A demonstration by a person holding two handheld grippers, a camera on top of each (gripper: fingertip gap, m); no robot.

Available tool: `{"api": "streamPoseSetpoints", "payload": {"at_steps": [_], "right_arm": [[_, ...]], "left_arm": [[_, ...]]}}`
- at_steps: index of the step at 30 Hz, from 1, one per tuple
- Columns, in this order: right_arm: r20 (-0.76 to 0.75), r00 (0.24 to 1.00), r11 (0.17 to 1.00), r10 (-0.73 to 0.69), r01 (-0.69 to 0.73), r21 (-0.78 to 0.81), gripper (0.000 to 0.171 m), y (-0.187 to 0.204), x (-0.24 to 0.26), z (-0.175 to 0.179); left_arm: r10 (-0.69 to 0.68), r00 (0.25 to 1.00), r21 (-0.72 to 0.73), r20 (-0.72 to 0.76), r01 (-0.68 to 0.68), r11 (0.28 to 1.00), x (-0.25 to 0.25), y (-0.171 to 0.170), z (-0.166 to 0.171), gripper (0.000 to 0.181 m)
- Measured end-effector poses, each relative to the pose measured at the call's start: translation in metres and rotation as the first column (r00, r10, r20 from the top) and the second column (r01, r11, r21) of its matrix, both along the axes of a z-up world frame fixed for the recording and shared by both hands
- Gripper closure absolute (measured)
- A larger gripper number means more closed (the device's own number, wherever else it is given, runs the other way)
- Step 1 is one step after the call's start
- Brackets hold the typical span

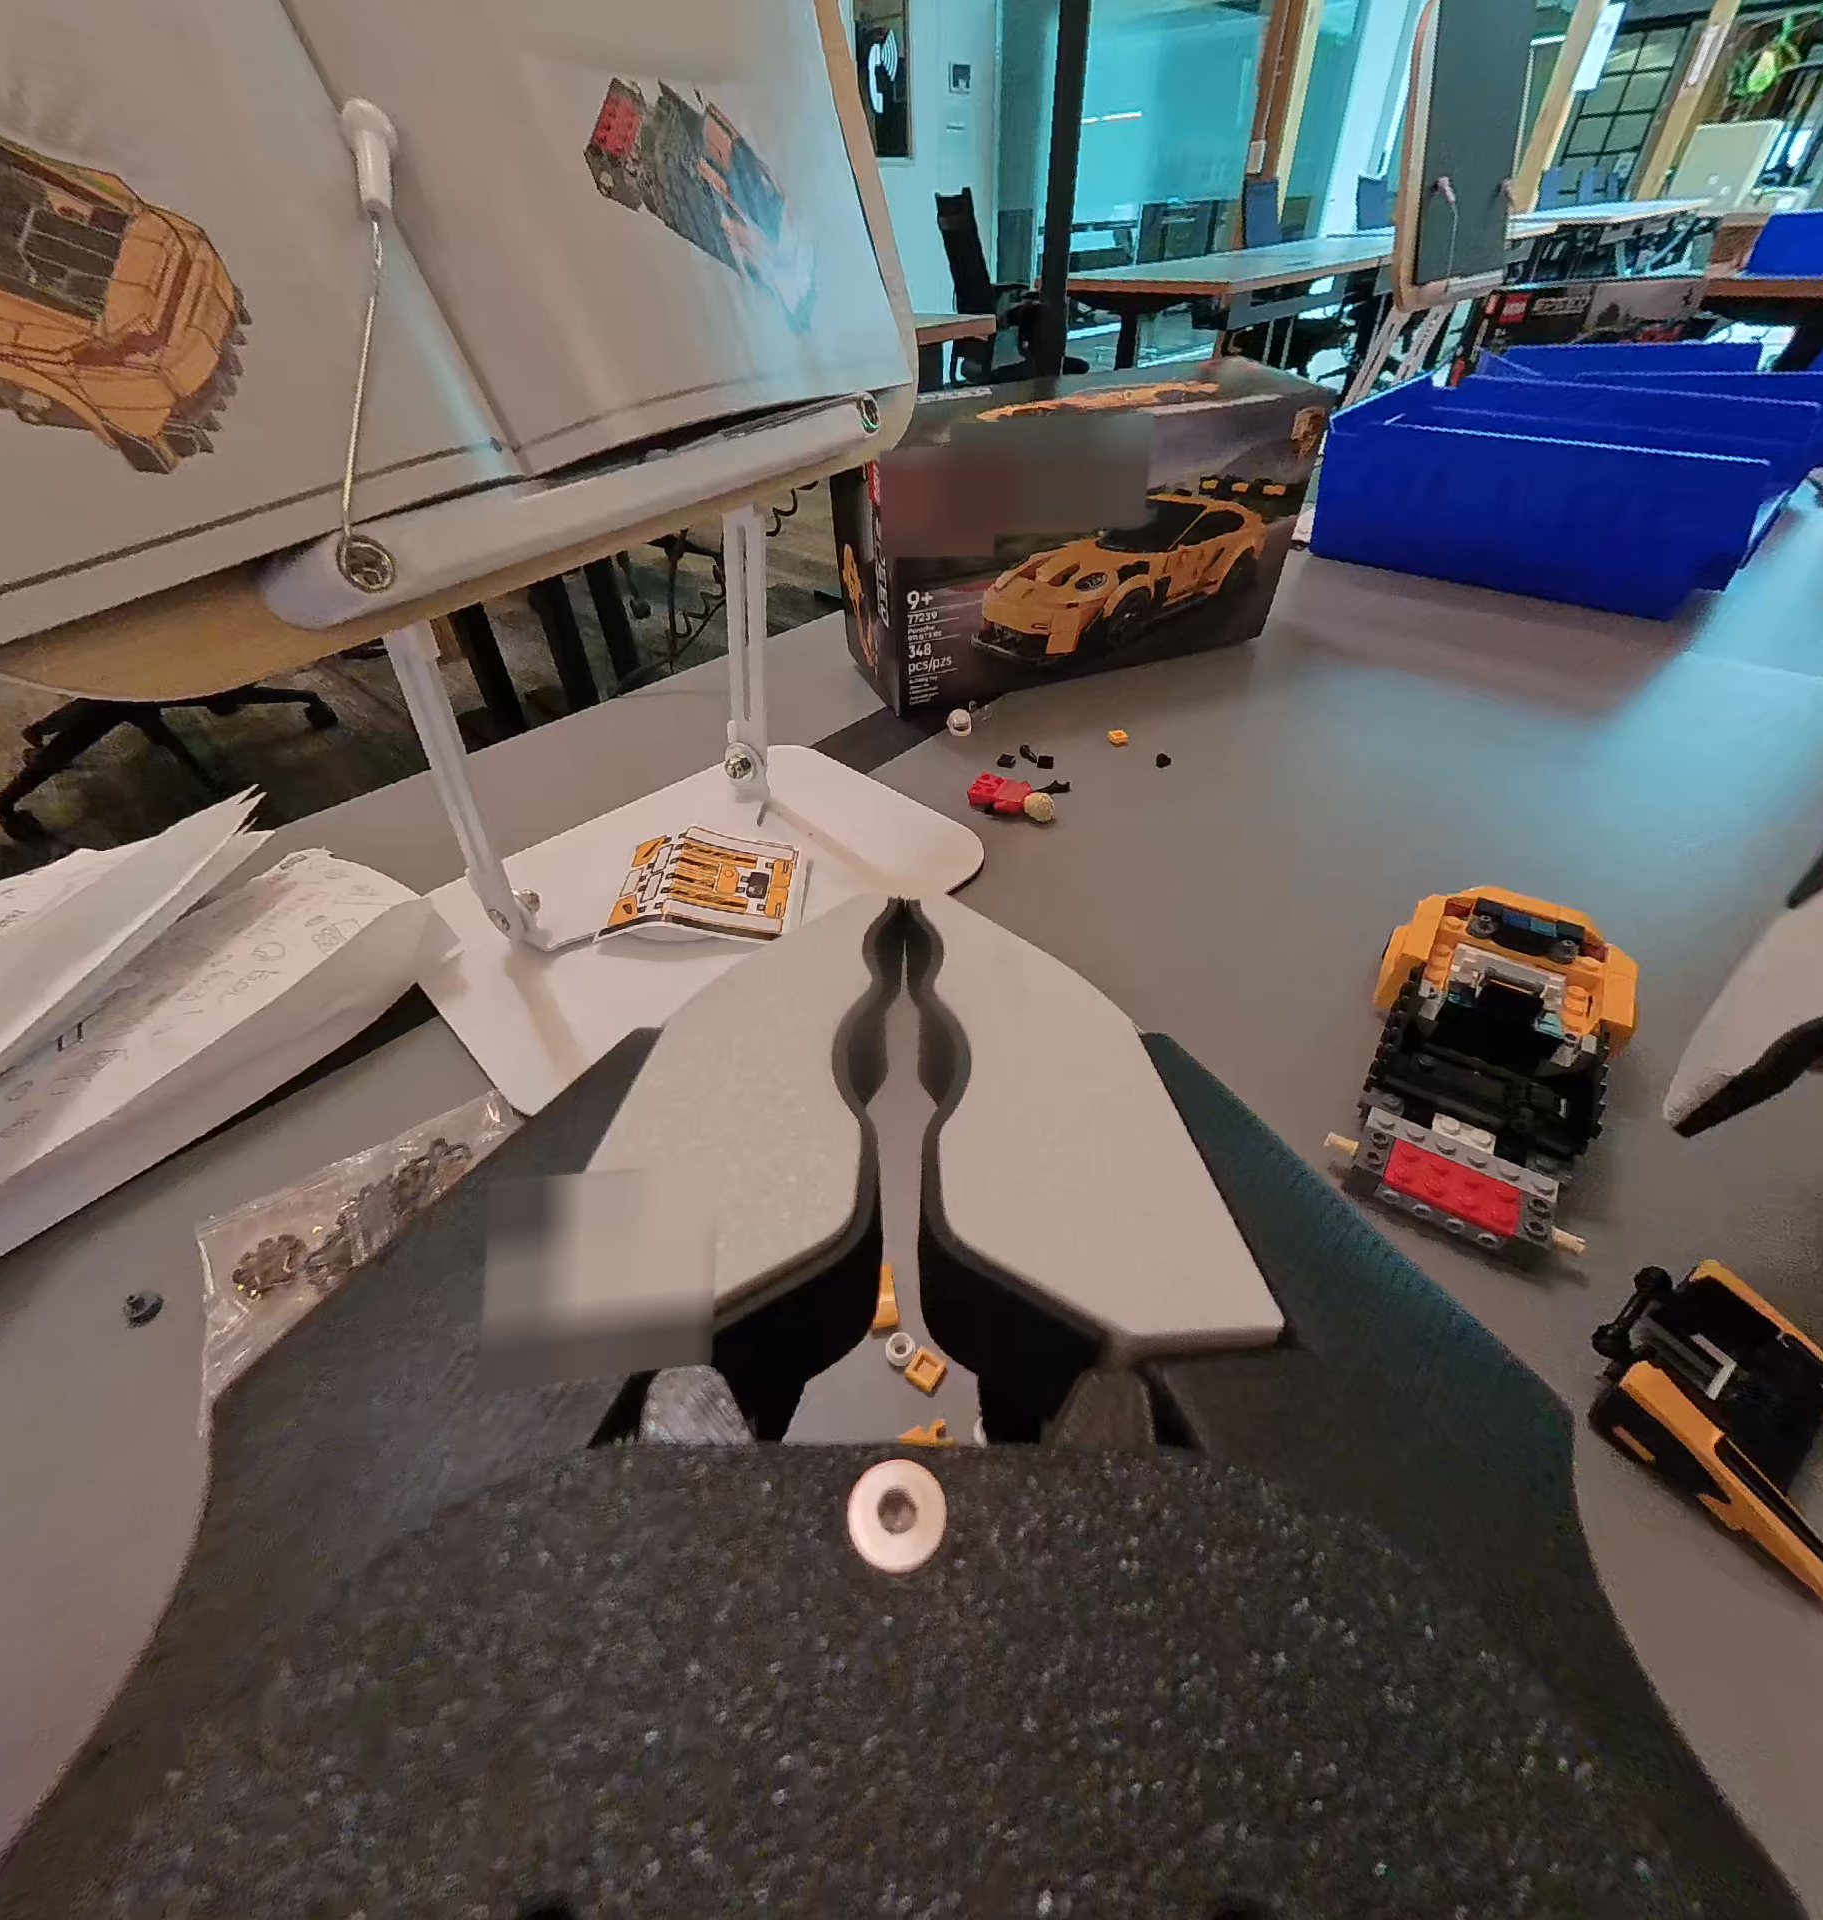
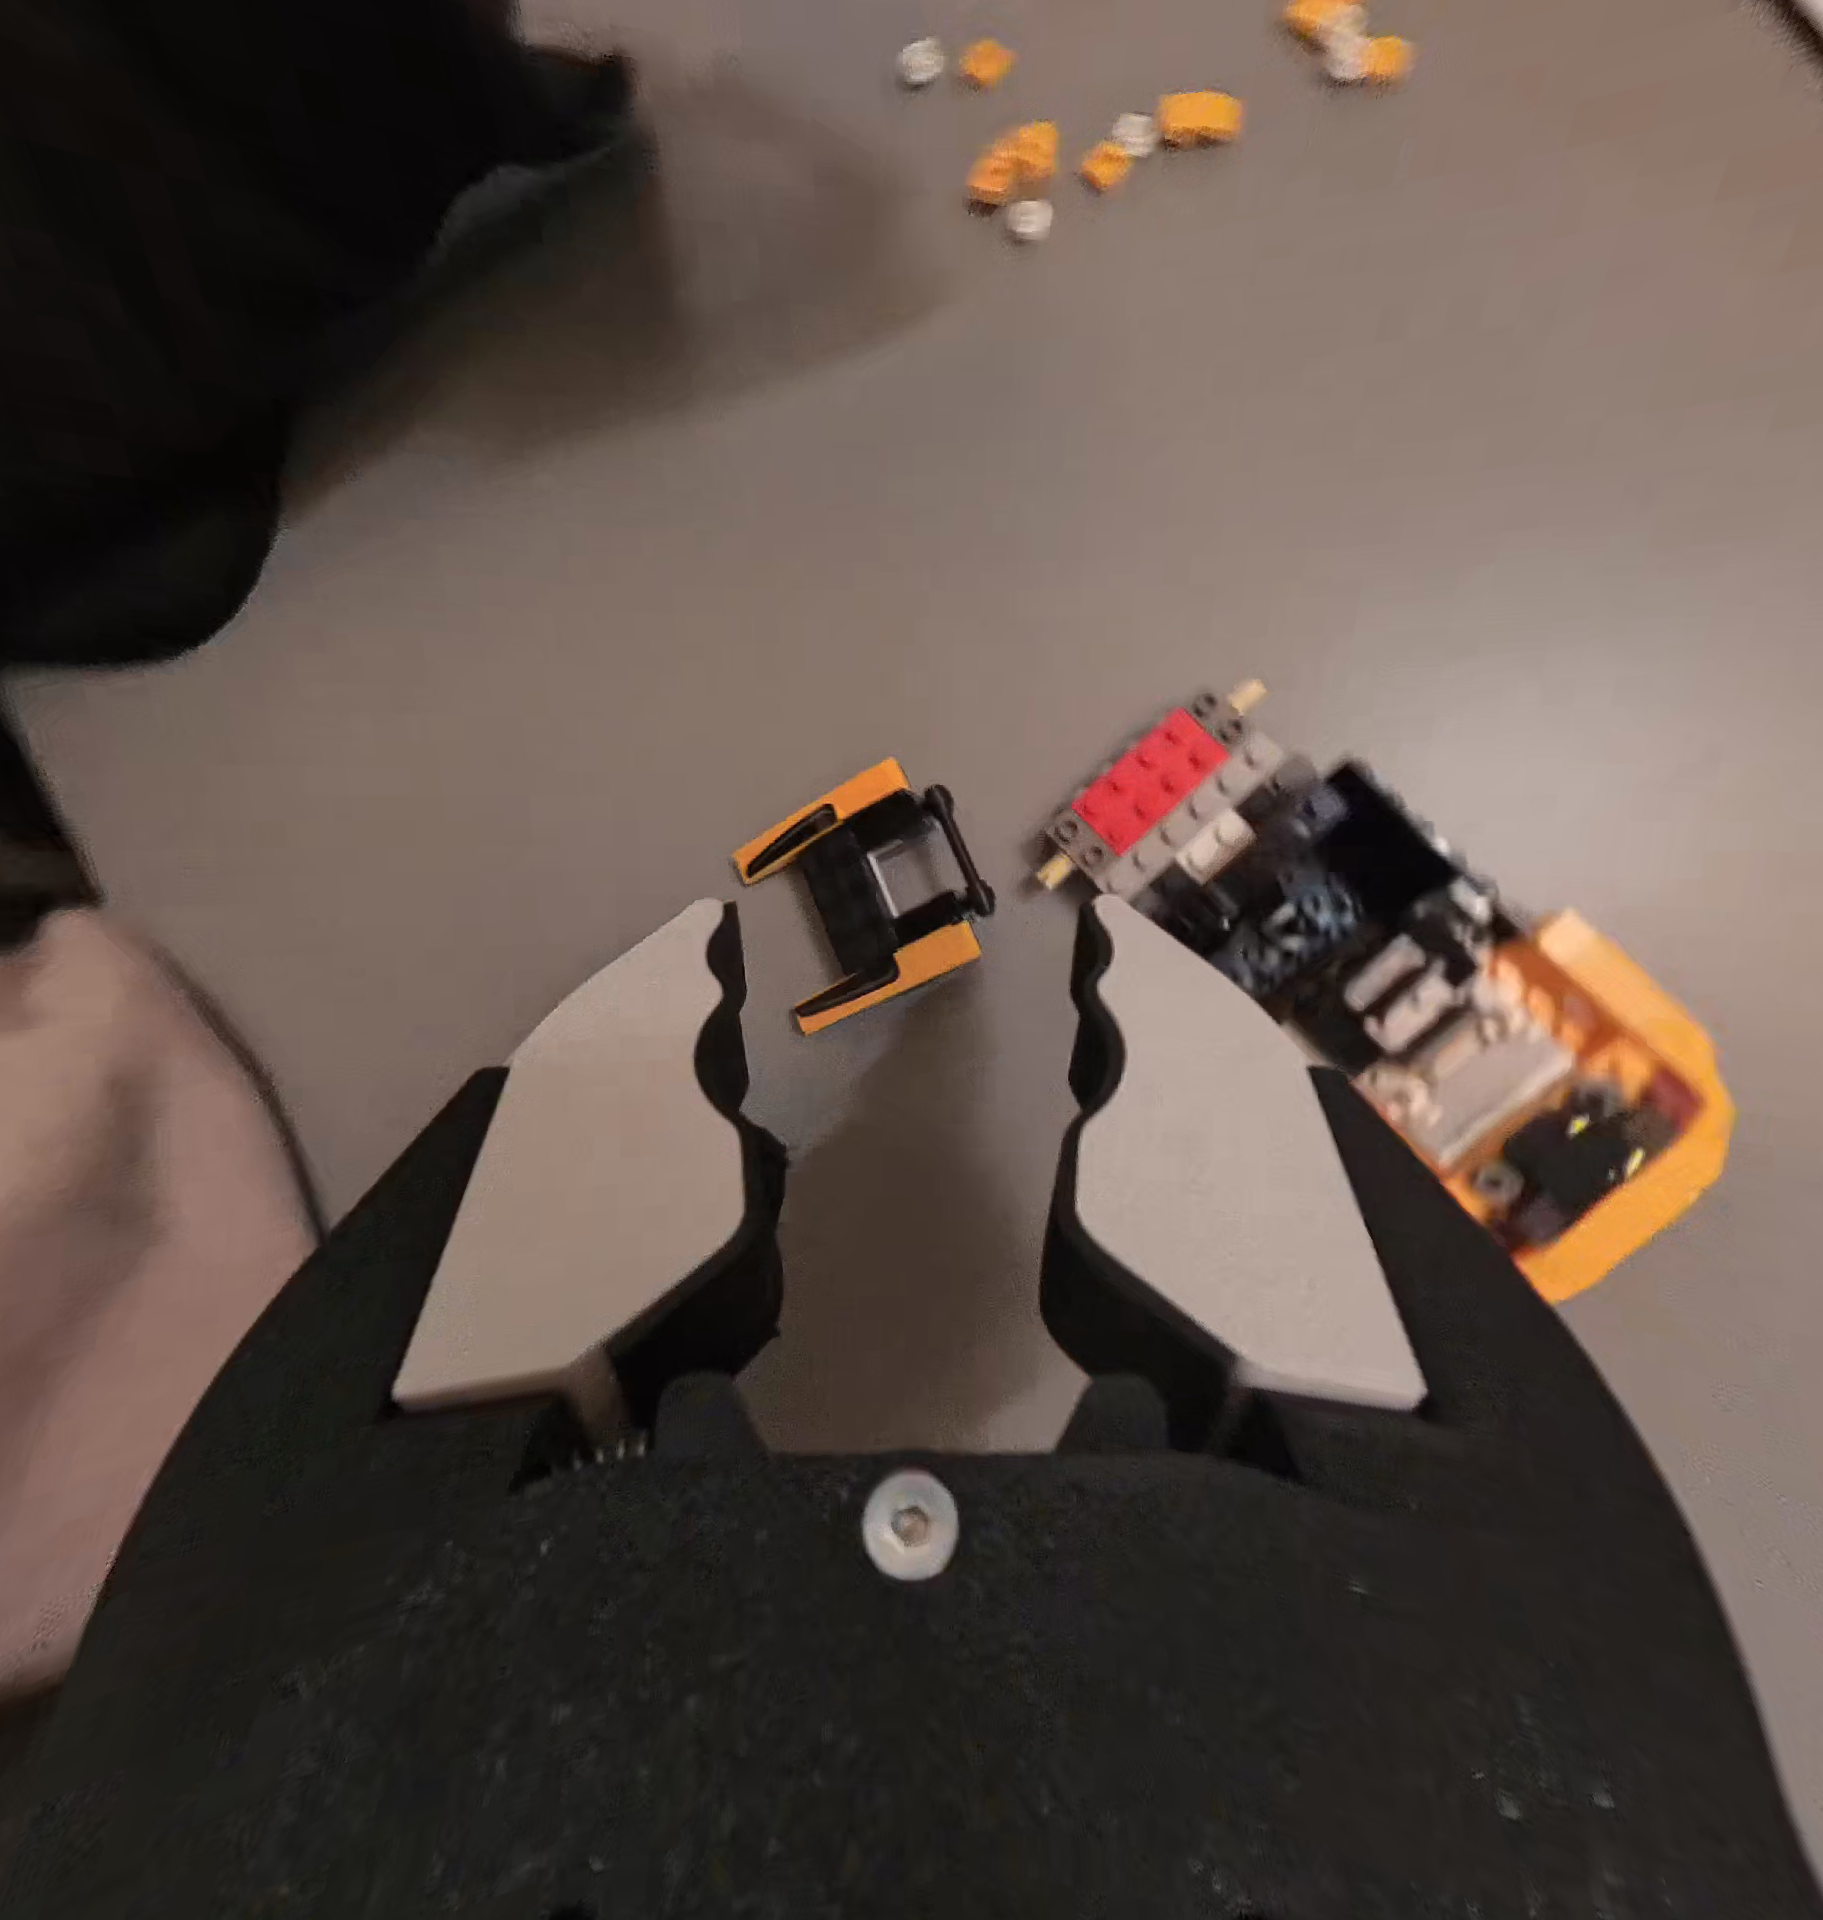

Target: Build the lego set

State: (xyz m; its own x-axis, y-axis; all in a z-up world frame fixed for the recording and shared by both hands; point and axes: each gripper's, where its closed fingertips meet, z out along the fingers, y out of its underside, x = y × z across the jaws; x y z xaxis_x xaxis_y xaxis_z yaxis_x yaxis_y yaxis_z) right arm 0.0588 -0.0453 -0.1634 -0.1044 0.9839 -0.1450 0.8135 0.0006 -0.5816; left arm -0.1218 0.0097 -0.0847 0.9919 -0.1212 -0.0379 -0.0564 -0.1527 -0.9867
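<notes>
A half-built orange and black lego car [image 1: 1489,1060] with a red plate at one end lies on the grey table, right of my left gripper [image 1: 902,914], which is shut and empty. A small orange and black sub-assembly [image 1: 1728,1403] lies nearer, at the right. In the right wrist view my right gripper [image 2: 907,914] is open above the table. The sub-assembly [image 2: 865,894] lies just beyond and between its fingertips. The car [image 2: 1385,987] lies to its right, partly behind the right finger. Loose orange and grey pieces [image 2: 1104,135] lie farther off.
A white stand [image 1: 699,831] holds the open instruction booklet [image 1: 367,229] at the upper left, with a sticker sheet [image 1: 709,883] on its base. The set's box [image 1: 1073,540], blue bins [image 1: 1572,488], a minifigure [image 1: 1011,798], a bag of parts [image 1: 346,1216] and paper booklets [image 1: 138,997] lie around. My hands' fingertips stand some 20 cm from each other.
</notes>
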Motion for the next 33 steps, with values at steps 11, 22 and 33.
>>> {"api": "streamPoseSetpoints", "payload": {"at_steps": [11, 22, 33], "right_arm": [[-0.079, 0.949, 0.949, -0.306, 0.311, 0.056, 0.099, -0.037, 0.0, -0.033], [0.075, 0.996, 0.971, 0.054, -0.07, 0.23, 0.116, -0.03, -0.049, -0.047], [0.023, 0.928, 0.902, 0.371, -0.367, 0.228, 0.117, -0.038, -0.044, -0.047]], "left_arm": [[-0.002, 0.999, 0.018, 0.055, 0.001, 1.0, -0.002, -0.002, 0.005, 0.181], [0.015, 0.999, 0.012, 0.046, -0.015, 1.0, -0.007, -0.004, 0.004, 0.181], [0.004, 0.999, -0.006, 0.046, -0.004, 1.0, -0.003, 0.0, -0.005, 0.181]]}}
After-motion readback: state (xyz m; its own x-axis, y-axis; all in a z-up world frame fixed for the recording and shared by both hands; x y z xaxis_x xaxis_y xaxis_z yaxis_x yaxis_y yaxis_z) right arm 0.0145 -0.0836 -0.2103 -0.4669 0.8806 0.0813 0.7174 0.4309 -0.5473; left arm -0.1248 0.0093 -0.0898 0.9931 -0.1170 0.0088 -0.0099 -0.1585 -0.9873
